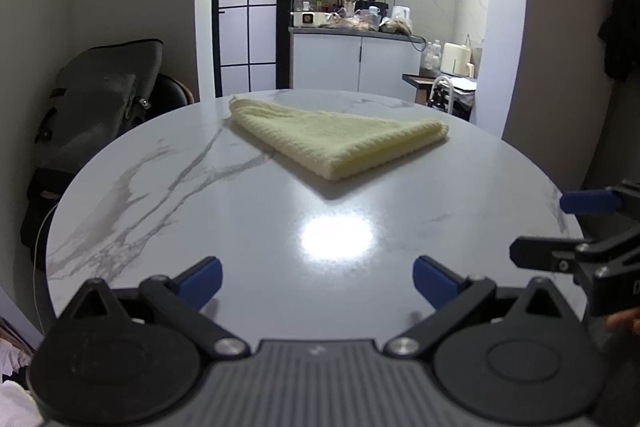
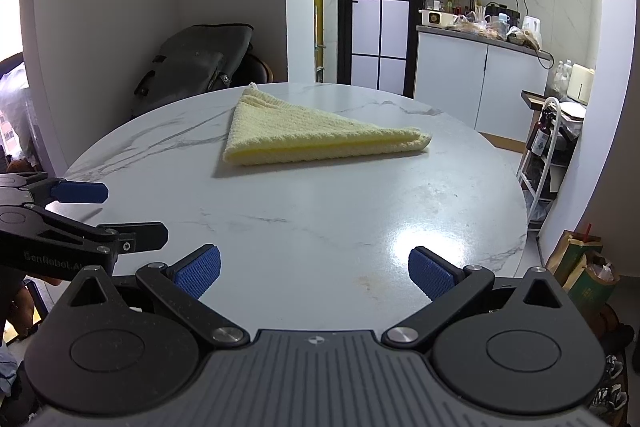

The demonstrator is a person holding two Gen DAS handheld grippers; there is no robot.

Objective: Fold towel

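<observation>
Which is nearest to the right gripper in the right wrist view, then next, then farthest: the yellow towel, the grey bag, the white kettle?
From the right gripper:
1. Yellow towel, on the table, straight ahead.
2. Grey bag, behind the table, left.
3. White kettle, on the kitchen counter, far right.

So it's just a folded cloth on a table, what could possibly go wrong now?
Three things, maybe. The yellow towel lies folded in loose layers, so a pinch might catch only the top one and pull the fold open. The marble table looks glossy, so the towel could slide instead of lifting. And the left tool and right tool, both open, sit close together and might bump when reaching in.
</observation>
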